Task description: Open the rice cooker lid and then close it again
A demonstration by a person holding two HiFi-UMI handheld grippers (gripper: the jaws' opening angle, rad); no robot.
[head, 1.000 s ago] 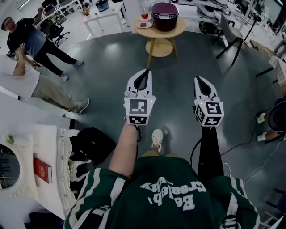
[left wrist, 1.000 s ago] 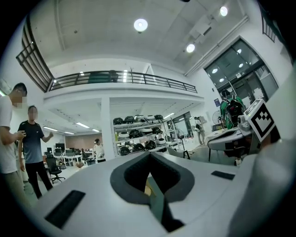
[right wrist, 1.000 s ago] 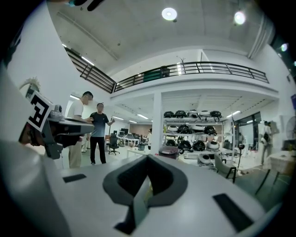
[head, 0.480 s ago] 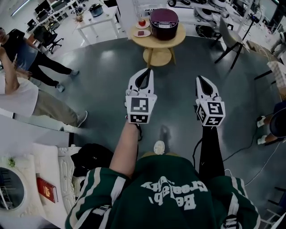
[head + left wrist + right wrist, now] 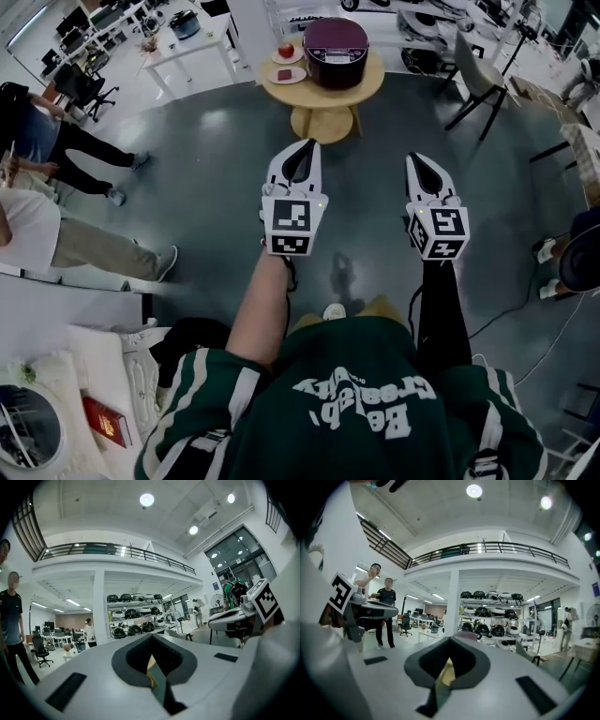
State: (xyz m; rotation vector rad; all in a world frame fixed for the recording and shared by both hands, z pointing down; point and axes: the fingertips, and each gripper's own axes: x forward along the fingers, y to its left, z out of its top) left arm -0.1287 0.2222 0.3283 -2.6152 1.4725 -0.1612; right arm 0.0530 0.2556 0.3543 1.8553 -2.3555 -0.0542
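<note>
Rice cooker (image 5: 336, 53) well beyond left gripper (image 5: 302, 148) and right gripper (image 5: 418, 160), both 2 closed tight and empty: approach squarely, part jaws only near lid (image 5: 335, 30).

maroon rice cooker (image 5: 336, 39), tan round table (image 5: 361, 91)

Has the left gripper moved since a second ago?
Yes. The left gripper has come forward, toward the table with the rice cooker; the floor gap between them has shrunk.

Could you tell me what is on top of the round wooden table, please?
A closed maroon rice cooker and two small plates stand on the table. The cooker's inside and anything behind it are hidden.
</note>
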